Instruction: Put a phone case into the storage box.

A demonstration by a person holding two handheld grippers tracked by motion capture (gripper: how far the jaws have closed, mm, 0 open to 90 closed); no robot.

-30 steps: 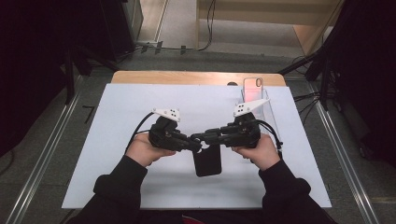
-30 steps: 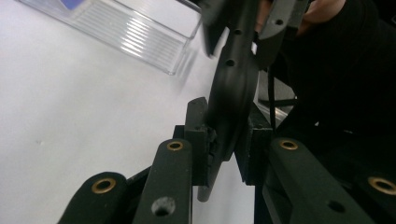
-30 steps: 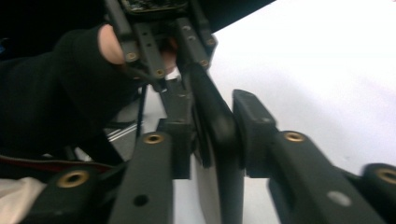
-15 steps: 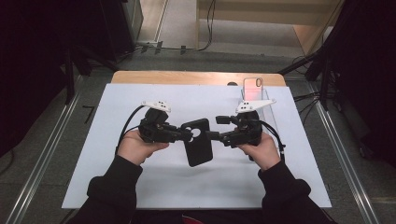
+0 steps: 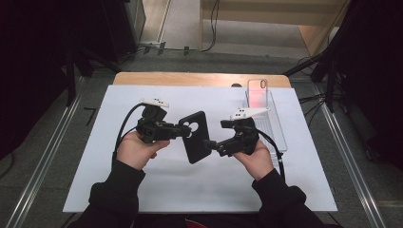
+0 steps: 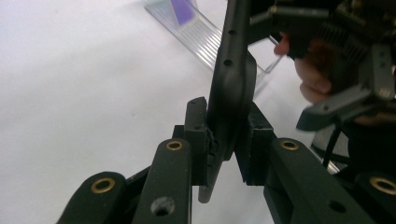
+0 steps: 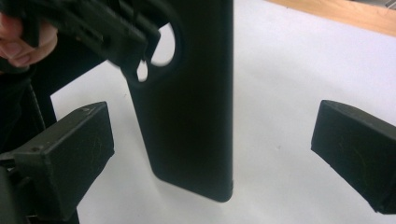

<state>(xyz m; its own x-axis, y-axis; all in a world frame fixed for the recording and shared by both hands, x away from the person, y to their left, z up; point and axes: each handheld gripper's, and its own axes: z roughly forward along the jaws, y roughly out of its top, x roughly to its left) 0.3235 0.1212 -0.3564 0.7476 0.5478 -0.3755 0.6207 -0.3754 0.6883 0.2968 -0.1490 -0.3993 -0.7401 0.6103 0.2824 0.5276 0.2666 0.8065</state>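
A person's left claw pinches a black phone case by its camera-cutout end, holding it clear of the white desk between both hands. The right claw has just been spreading and now stands wide, its pads on either side of the case's lower end without pressing it. The handover to the left side looks done; what appears left is fitting the case to the phone. That pink-backed phone stands propped at the far end of a clear plastic holder near the desk's right edge, though the holder's exact shape is hard to make out.
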